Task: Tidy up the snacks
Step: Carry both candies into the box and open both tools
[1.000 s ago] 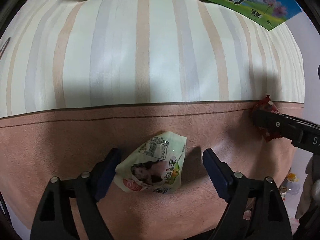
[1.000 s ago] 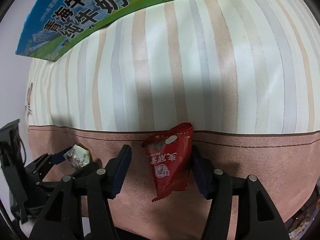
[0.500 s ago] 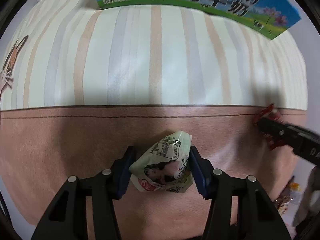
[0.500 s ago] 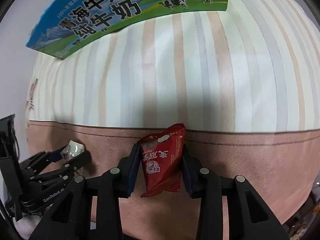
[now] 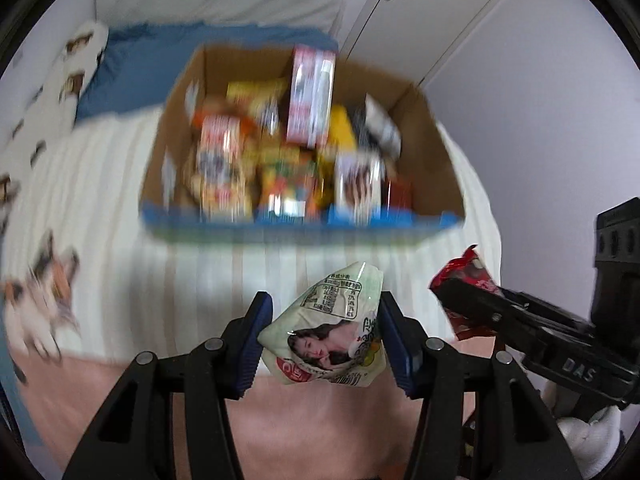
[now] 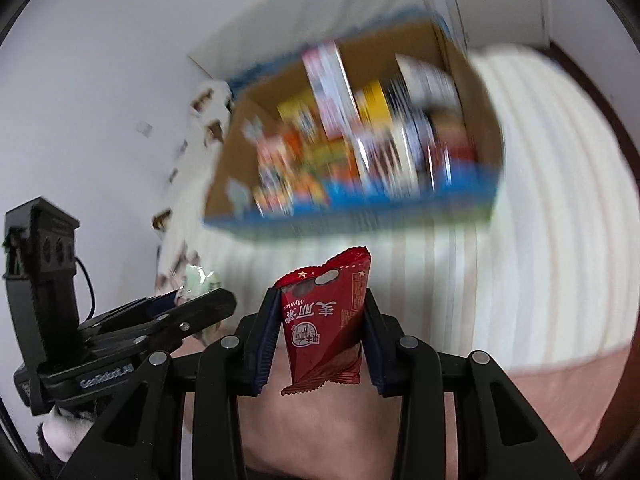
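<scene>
Left wrist view: you have a snack clamped in each gripper, both clear of the bed.

Your left gripper has just closed its jaws on the pale green packet, which sits pinched between the blue pads. Your right gripper has also just closed, squeezing the red packet upright between its fingers. The open cardboard box, blurred and already full of snacks, stands farther off on the striped bedcover, beyond both packets. From the left wrist, the right gripper shows just to the right.
</scene>
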Tool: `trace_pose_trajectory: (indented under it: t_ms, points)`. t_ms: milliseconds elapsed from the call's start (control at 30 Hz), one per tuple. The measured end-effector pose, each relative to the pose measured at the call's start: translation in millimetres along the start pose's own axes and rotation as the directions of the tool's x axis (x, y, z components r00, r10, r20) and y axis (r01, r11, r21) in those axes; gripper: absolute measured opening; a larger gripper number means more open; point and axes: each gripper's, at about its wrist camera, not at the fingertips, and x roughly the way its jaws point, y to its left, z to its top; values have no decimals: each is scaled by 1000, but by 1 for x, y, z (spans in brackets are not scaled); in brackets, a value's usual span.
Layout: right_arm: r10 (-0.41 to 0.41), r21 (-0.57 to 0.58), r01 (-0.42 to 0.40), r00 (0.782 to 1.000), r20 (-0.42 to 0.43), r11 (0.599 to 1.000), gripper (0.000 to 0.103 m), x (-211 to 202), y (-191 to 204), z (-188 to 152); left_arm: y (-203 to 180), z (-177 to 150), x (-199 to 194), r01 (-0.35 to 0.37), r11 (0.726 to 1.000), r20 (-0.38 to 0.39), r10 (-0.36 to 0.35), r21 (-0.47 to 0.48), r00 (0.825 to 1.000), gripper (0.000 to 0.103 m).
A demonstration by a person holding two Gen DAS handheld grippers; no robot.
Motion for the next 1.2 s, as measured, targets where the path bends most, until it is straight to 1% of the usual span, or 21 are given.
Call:
trace_pose_trajectory:
  t_ms: [67,133,200,233,300,367,400,467,567,600,633,667,700,733,800,833,933,1000,1067,1133,1200]
  points:
    - [-22,-33,22,1000,15,999,40,-4,6,26,-2,32,0,-29,999,12,29,17,1000,51]
    - [-28,-44,28,1000,7,999,40,-3,4,47,-1,64,9,-65,998,1,65,21,998,51]
    - [-33,-50,32,999,-21,998,40,14,5,69,5,85,21,-78,997,-31,78,8,996,51]
    - [-32,-49,29,998,-57,998,40,29,5,80,12,96,30,-100,995,-61,100,-2,993,51]
    - [-37,-46,32,994,-104,998,40,50,2,89,23,109,47,-132,991,-109,131,-7,985,51]
    - [-52,-39,47,987,-153,998,40,75,-1,97,35,116,63,-164,986,-158,160,-10,974,52]
    - [-53,-37,46,979,-195,998,41,90,-4,100,41,118,73,-171,985,-180,166,-15,970,52]
    - [-44,-7,44,962,-269,999,41,114,-10,100,54,119,96,-207,978,-248,194,-26,949,54]
    - [-56,15,65,939,-340,998,43,137,-19,102,69,116,117,-211,976,-328,179,-63,928,55]
    - [-77,13,87,934,-349,996,49,141,-21,103,71,114,122,-210,975,-345,173,-73,923,54]
    - [-99,7,108,932,-349,994,61,143,-24,102,73,113,125,-224,972,-353,185,-72,917,54]
    - [-124,-1,131,931,-344,991,71,142,-26,105,74,112,126,-239,969,-358,199,-69,912,54]
    - [-148,-7,154,930,-338,988,89,141,-28,107,74,111,127,-243,968,-356,204,-67,912,57]
    - [-172,-15,178,927,-332,984,96,140,-30,109,74,110,127,-252,966,-351,215,-63,911,62]
    - [-221,-34,222,918,-330,974,96,140,-33,111,73,109,128,-270,961,-350,236,-52,907,85]
    - [-255,-49,253,910,-327,966,96,139,-35,112,73,108,129,-279,959,-349,245,-50,905,89]
    - [-316,-70,310,893,-319,948,97,137,-39,114,73,107,129,-304,952,-338,272,-44,901,90]
    - [-350,-75,344,882,-315,936,99,137,-43,114,72,106,129,-306,951,-328,274,-49,904,91]
    - [-368,-79,362,877,-309,929,100,136,-46,114,71,106,126,-302,952,-302,273,-51,913,91]
    - [-398,-84,392,866,-302,916,100,135,-49,114,70,106,125,-318,947,-286,292,-45,913,91]
    - [-406,-82,400,864,-299,913,100,135,-53,113,69,107,123,-321,946,-274,295,-53,916,91]
